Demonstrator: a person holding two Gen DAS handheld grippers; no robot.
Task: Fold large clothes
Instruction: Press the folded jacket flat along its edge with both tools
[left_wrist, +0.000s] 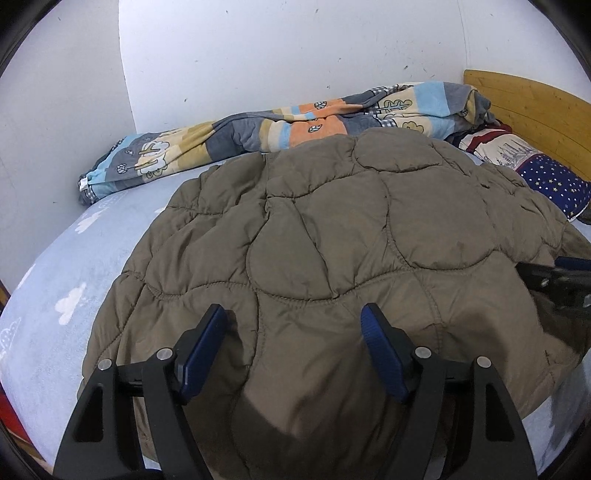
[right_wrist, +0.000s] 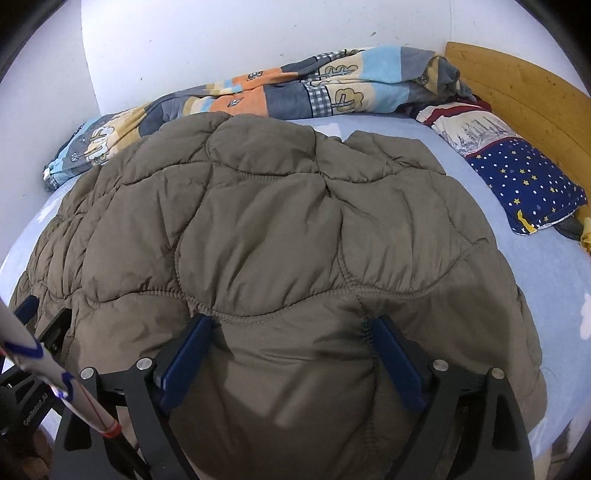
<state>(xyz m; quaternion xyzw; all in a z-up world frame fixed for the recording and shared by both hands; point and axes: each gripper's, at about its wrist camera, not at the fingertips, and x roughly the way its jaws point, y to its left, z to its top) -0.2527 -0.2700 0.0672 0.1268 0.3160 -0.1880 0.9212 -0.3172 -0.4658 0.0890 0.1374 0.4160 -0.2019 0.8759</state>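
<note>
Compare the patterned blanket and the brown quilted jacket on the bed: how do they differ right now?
The blanket is multicoloured and bunched in a long roll against the wall; the jacket is plain brown, quilted and spread out. The jacket lies nearest both grippers; the blanket lies beyond it. Both rest on the pale blue sheet.

1. My left gripper (left_wrist: 295, 325) points forward and slopes downward, its two black fingers spread well apart, blue pads (left_wrist: 201, 354) facing each other across an open gap.
2. My right gripper (right_wrist: 291, 332) tilts downward more steeply, its jaws wider still, blue pads (right_wrist: 397, 362) angled outward.
3. Neither pair of pads presses on anything that I can see.
4. From my left wrist view, the right gripper shows at the right edge; from my right wrist view, the left gripper sits at the lower left.
</note>
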